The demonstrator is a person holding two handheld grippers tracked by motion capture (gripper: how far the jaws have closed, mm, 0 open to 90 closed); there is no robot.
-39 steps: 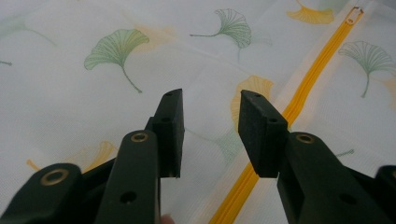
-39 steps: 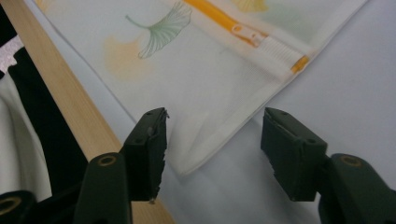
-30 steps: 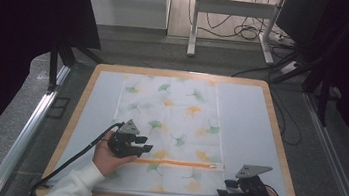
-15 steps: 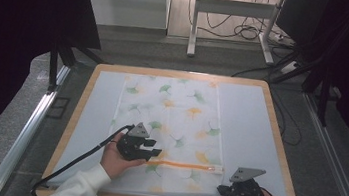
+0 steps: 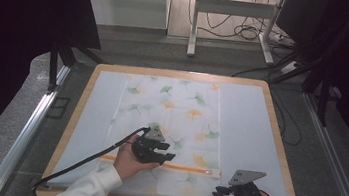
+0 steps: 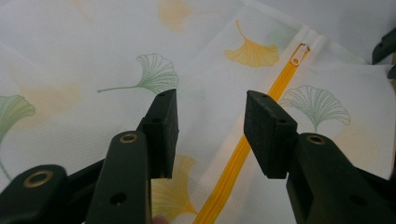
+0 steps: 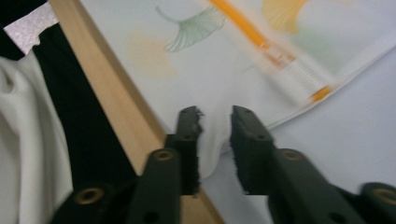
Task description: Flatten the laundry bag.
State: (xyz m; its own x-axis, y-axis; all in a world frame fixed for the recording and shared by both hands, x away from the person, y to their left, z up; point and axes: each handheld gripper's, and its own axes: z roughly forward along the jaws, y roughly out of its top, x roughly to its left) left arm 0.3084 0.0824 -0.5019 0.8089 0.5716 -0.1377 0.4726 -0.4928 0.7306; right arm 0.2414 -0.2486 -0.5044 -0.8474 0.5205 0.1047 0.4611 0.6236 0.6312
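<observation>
Fabric with a leaf print, a flat zippered bag [image 5: 169, 127], is lying spread across the middle of the table [image 5: 270, 120], its orange zipper [image 5: 179, 167] running parallel to the near edge and ending close to the near right corner of the bag. The left gripper [image 5: 168, 155] is hovering over the zipper line about midway along it, its jaws spread with a clear gap and nothing between the pads; in the left gripper view the zipper [image 6: 243, 149] is passing under that gap and the pull [image 6: 297, 55] is sitting farther on, so the tool seems to be working along the zipper toward the pull. Its jaws have just been opening a little further. The left hand [image 5: 127, 158] is reaching in from the near edge, forearm angled inward, wrist level. The right gripper [image 5: 218, 193] is resting low at the near right corner of the bag, probably to steady it; in the right gripper view a fold of the fabric [image 7: 212, 144] is lying between the jaws, which have just been opening from a tight pinch and are no longer pressing on it.
</observation>
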